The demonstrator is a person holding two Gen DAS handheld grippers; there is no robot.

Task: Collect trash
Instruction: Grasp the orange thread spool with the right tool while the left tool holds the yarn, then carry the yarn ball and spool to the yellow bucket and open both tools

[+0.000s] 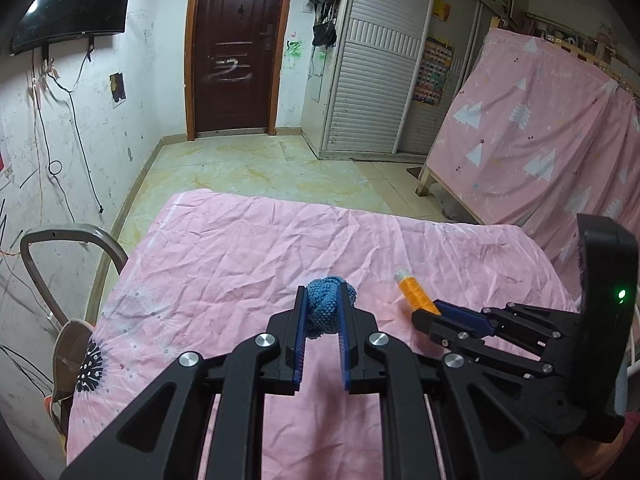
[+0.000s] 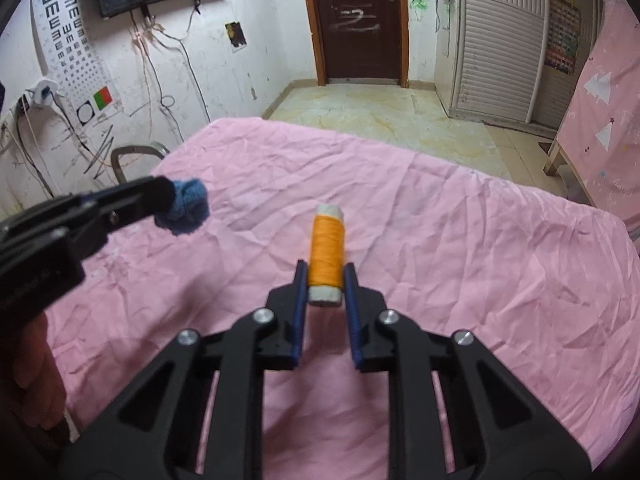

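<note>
Right gripper (image 2: 325,276) is clenched on the orange thread spool (image 2: 327,255), its blue pads pressing the spool's near end from both sides while the far end points away toward the door (image 2: 362,16). Left gripper (image 1: 323,300) is likewise clamped, on a blue knitted ball (image 1: 326,309), which bulges out past the fingertips. Both sit over the pink sheet (image 1: 248,248) of the bed, the spool just to the right of the ball, with a strip of bare sheet between the two.

Beyond them the wrinkled sheet runs on, bare, to the far edge of the bed, and past that edge lies a wide stretch of pale tiled floor (image 1: 248,164) up to the door. To the right the sheet reaches well past the spool before it drops off.

Wound in bright orange thread, the spool has a whitish core showing at each end. The ball is coarse, ribbed knit in dull blue, rolled into a lump.

At the left edge of the bed stands a metal chair frame (image 1: 60,256), near the scuffed wall with loose cables and a wall-mounted television (image 1: 72,4). On the right, a pink cloth with white trees (image 1: 532,132) hangs over a wooden frame beside a slatted wardrobe (image 1: 372,80).
</note>
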